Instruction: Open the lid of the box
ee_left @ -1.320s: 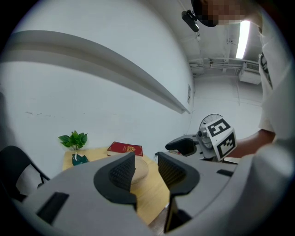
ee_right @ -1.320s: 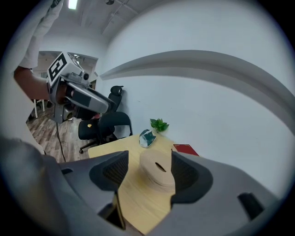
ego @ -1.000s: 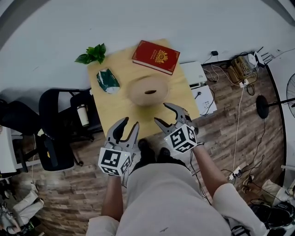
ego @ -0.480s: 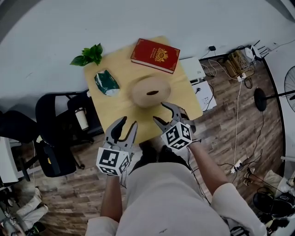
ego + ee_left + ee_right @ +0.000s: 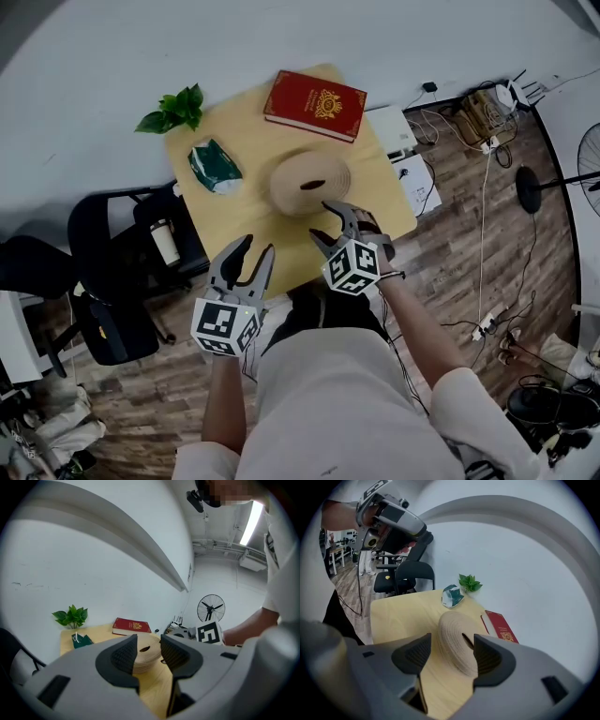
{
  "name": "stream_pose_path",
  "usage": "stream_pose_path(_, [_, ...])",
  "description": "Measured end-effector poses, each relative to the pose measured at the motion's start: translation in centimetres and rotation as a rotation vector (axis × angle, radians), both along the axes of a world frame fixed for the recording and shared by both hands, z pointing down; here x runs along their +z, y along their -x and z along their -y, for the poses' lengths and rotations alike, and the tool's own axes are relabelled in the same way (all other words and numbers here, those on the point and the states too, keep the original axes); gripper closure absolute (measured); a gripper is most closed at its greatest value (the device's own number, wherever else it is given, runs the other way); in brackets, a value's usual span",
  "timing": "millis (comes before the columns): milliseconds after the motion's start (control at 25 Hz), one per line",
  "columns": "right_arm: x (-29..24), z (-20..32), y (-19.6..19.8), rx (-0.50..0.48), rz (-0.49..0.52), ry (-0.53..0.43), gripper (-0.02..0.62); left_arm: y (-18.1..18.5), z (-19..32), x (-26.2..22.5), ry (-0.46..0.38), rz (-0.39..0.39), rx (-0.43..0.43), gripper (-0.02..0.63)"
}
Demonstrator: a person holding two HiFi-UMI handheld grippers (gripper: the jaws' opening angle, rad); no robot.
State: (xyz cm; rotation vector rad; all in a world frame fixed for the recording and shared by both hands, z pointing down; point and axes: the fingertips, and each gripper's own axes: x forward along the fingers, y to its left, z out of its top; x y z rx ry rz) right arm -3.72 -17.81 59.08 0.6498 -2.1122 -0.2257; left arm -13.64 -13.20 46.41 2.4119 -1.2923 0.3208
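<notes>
Box lid [image 5: 309, 180] on, untouched | right gripper [image 5: 323, 221] jaws spread, empty, near | left gripper [image 5: 257, 247] jaws spread, empty | advice: straddle rim squarely, lift straight

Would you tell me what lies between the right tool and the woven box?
Only bare tabletop between right tool and box; the right gripper view shows it.

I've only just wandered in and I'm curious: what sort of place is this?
Probably an office or lab workroom, not a home: black office chairs beside a small wooden table, loose cables trailing over the wood-look floor, and a standing fan.
</notes>
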Motion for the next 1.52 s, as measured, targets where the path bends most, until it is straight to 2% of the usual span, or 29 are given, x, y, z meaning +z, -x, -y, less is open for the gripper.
stream_pose_path(1160, [6.1, 2.6, 1.4, -0.106, -0.161, 0.041, 0.27, 0.5, 0.8, 3.2, 0.064, -0.007, 0.007, 0.462])
stream_pose_path(1520, [7.1, 3.5, 2.2, -0.131, -0.209, 0.018, 0.264, 0.9, 0.3, 4.2, 0.085, -0.01, -0.001, 0.462])
